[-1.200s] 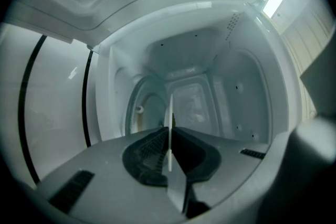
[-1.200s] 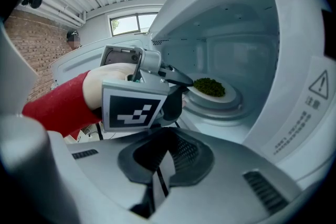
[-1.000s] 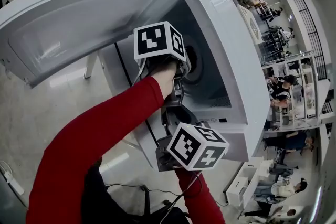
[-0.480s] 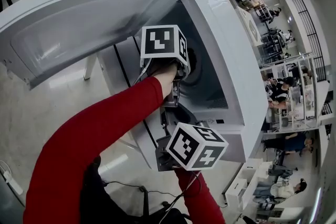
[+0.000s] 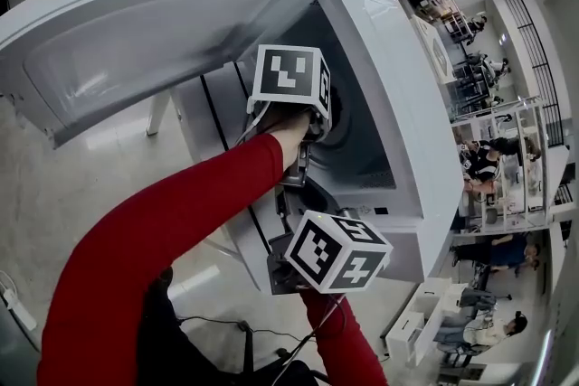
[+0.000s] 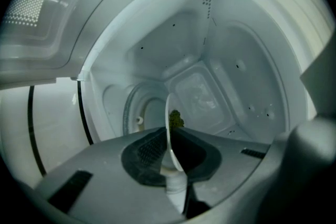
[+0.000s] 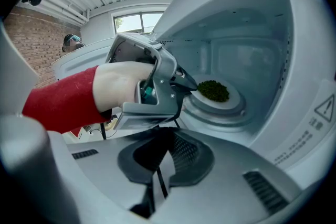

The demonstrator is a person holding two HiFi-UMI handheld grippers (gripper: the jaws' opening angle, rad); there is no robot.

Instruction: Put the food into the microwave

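Observation:
The white microwave (image 5: pixel 389 59) stands with its door (image 5: pixel 136 41) swung wide to the left. Inside, a white plate (image 7: pixel 202 99) with a heap of green food (image 7: pixel 212 90) rests on the round turntable (image 7: pixel 233 108). My left gripper (image 7: pixel 193 85) reaches into the cavity and has the plate's near rim between its pads; its jaws are opening. In the left gripper view the plate (image 6: pixel 169 136) shows edge-on with the food (image 6: pixel 176 119) behind it. My right gripper (image 7: pixel 157 165) waits in front of the opening, below the left one, shut and holding nothing.
The cavity's back wall (image 6: pixel 199 94) and side walls lie close around the plate. The door's edge hangs over the left side. A shiny floor (image 5: pixel 54 194) lies below, and desks, shelves and people fill the room at the right (image 5: pixel 493 158).
The left gripper's marker cube has rolled a little and shifted slightly right in the head view. The right gripper and the plate have stayed where they were.

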